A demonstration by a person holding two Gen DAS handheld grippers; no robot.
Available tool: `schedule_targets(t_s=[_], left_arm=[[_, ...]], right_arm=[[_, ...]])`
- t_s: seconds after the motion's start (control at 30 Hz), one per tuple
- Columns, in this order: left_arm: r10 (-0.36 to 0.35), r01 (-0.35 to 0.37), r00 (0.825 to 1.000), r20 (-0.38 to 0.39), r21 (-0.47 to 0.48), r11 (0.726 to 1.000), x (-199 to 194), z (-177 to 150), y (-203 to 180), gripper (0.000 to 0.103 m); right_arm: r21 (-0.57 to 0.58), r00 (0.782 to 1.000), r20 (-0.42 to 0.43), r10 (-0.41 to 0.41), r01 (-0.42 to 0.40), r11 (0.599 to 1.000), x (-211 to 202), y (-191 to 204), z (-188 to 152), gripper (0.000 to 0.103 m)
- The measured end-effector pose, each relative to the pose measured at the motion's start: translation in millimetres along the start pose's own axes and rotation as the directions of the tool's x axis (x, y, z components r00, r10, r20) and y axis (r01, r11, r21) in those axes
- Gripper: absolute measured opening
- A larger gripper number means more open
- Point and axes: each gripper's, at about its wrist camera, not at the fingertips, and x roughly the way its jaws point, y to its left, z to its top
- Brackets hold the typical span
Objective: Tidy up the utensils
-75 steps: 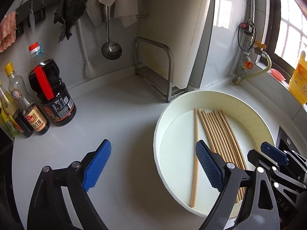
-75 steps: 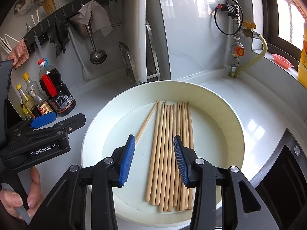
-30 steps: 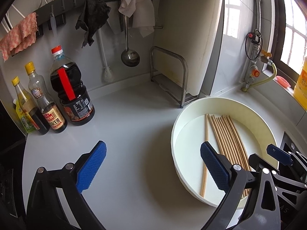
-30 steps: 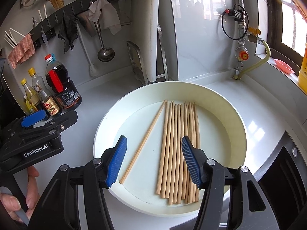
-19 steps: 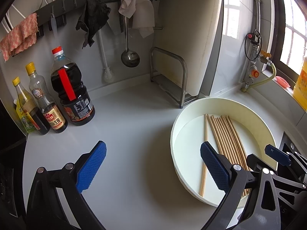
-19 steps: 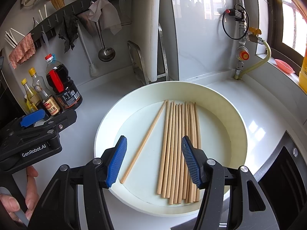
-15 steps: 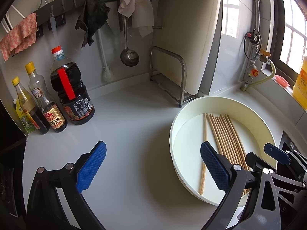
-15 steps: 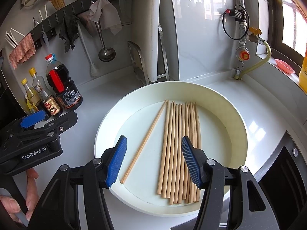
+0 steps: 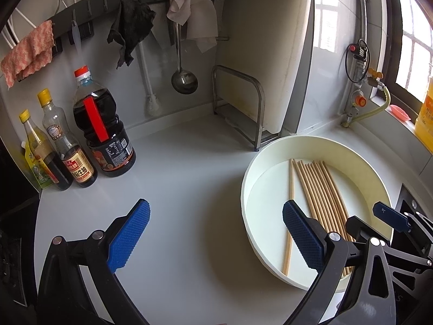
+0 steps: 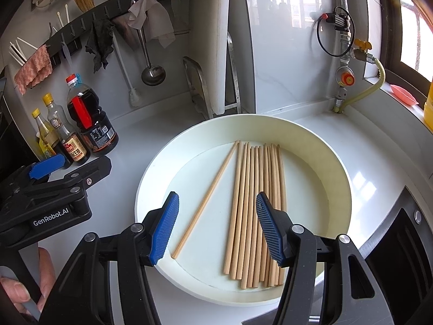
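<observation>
Both grippers hover over the counter, nothing in either one. The right gripper (image 10: pixel 216 227) hangs above the near rim of the white basin (image 10: pixel 319 140), blue pads parted with only air between them. In the basin lies a tidy bundle of chopsticks (image 10: pixel 257 189), running from twelve to six o'clock, and one stray chopstick (image 10: pixel 208 197) slants away from it, its near tip swung out toward seven o'clock. The left gripper (image 9: pixel 213 238) waits wide apart over bare counter, at about nine o'clock from the basin, gripping nothing either. By the look of it, that stray is the job in hand. To do it cleanly, I'd bring the right gripper down straddling the loose stick near its middle, pads square to its length, clear of the bundle, then close gently so the thin wood doesn't roll or flick away. Nudging it parallel against the others might be safer than lifting.
</observation>
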Motion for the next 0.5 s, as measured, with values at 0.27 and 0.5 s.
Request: schedule_targets(t_s=[0.27,0.5], left_arm=[[0.010,-0.010,1.000,0.009,0.011,1.000,-0.4,1.3,-1.5,0.097],[0.020,-0.020,1.000,0.004,0.016,1.000,2.0,1.3,-1.3,0.097]], right_arm=[[-0.003,1.000,-0.002,0.000,0.000,1.000,0.7,0.4,-0.1,0.057],[-0.005,1.000,-0.004,0.000,0.000,1.000,2.4,-0.4,0.2,0.057]])
